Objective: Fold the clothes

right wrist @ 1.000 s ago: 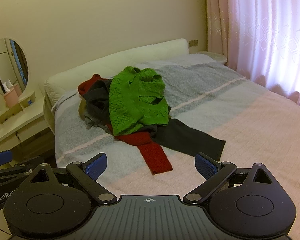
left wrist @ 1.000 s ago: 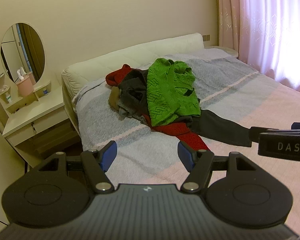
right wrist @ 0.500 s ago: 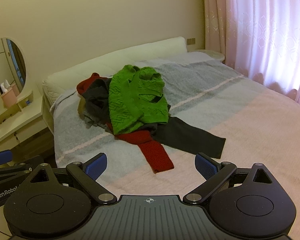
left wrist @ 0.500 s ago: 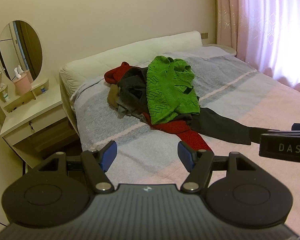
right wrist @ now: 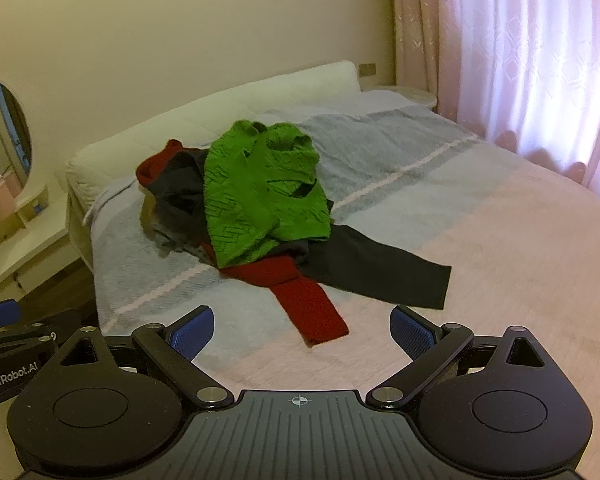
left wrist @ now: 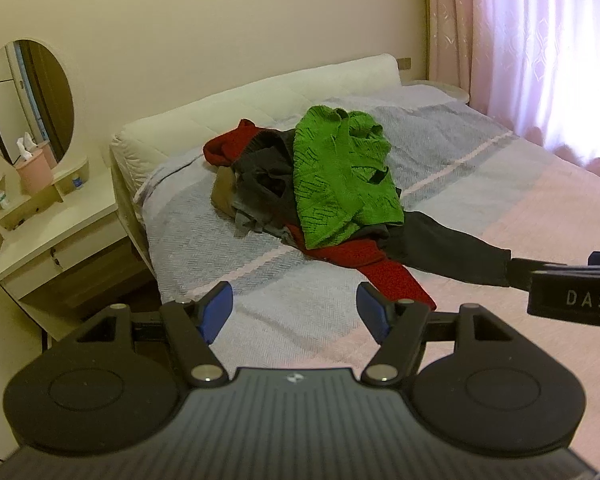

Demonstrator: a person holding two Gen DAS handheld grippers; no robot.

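Left wrist view: The left gripper (left wrist: pixel 295 312) is hovering over the near part of the bed (left wrist: pixel 520 200), its blue fingers (left wrist: pixel 216 310) standing apart with nothing between them. The clothes pile (left wrist: pixel 312 196) is lying on the bed beyond the fingers, toward the headboard (left wrist: pixel 252 104). A green knit (left wrist: pixel 340 176) is resting on top of the pile. A red garment (left wrist: pixel 384 272) is extending from under it toward the near side, and a dark garment (left wrist: pixel 448 248) is stretching to the right. The right gripper (left wrist: pixel 568 286) is showing at the right edge, near the dark garment's end; whether they are touching cannot be told. A dresser (left wrist: pixel 60 224) with an oval mirror (left wrist: pixel 28 96) is standing at the left, and a curtain (left wrist: pixel 540 40) is hanging at the right.

Right wrist view: The right gripper (right wrist: pixel 300 330) is hovering over the pink near part of the bed (right wrist: pixel 520 260), fingers (right wrist: pixel 410 330) apart and holding nothing. The pile (right wrist: pixel 240 208) is lying ahead, clear of the fingers, with the green knit (right wrist: pixel 260 192) uppermost, the red garment (right wrist: pixel 308 300) nearest and the dark garment (right wrist: pixel 380 268) to the right. Part of the left gripper (right wrist: pixel 0 316) is showing at the left edge.
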